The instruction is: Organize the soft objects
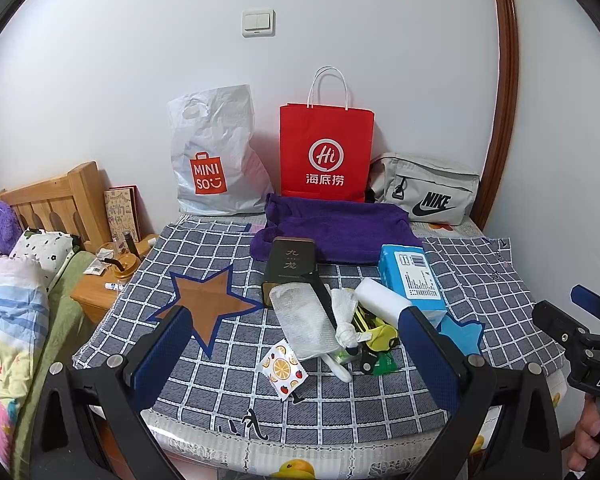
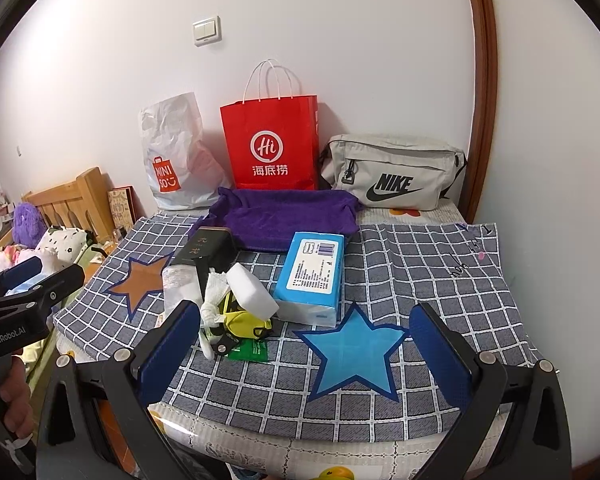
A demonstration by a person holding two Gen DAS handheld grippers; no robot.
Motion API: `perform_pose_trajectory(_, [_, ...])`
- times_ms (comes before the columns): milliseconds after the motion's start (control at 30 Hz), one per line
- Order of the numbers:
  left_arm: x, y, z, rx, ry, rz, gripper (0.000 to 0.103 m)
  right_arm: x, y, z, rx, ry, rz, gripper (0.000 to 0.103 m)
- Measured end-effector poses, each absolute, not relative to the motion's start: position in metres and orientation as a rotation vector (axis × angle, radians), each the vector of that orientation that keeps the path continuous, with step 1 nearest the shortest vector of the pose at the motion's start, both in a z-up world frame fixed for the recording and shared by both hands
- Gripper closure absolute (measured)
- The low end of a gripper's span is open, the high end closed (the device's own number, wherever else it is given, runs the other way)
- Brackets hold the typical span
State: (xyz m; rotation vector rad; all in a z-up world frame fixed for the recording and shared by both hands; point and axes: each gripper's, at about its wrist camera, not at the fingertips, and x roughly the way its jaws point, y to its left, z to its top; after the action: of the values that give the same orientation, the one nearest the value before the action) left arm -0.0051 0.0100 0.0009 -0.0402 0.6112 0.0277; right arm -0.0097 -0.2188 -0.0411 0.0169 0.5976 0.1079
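A pile of small items lies mid-table: a white sponge block [image 1: 382, 300] [image 2: 252, 290], a blue tissue pack [image 1: 414, 278] [image 2: 312, 276], a bubble-wrap pouch [image 1: 304, 322], a knotted white cloth [image 1: 346, 320] [image 2: 212, 300], a yellow pouch [image 2: 244, 322] and a dark box [image 1: 290, 268] [image 2: 210, 250]. A folded purple towel [image 1: 336, 228] [image 2: 288, 216] lies behind them. My left gripper [image 1: 296, 344] hovers open near the front edge, before the pile. My right gripper [image 2: 308, 344] is open above the blue star [image 2: 354, 348]. Nothing is held.
A white Miniso bag [image 1: 214, 156], a red paper bag [image 1: 326, 152] and a grey Nike waist bag [image 1: 426, 188] stand against the wall. The checked cloth [image 1: 228, 376] has an orange star [image 1: 206, 304]. A bed and wooden nightstand [image 1: 96, 296] lie left. A fruit-print sachet [image 1: 284, 370] lies near the front.
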Motion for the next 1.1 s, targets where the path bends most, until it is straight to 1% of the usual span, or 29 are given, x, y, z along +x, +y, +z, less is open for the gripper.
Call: perform_pose_trajectory(1100, [-0.0062, 0.0110, 0.0020, -0.031, 0.611, 0.029, 0.000, -0.0114, -0.2205, -0.0396, 0.016, 0.593, 0.109, 0.000])
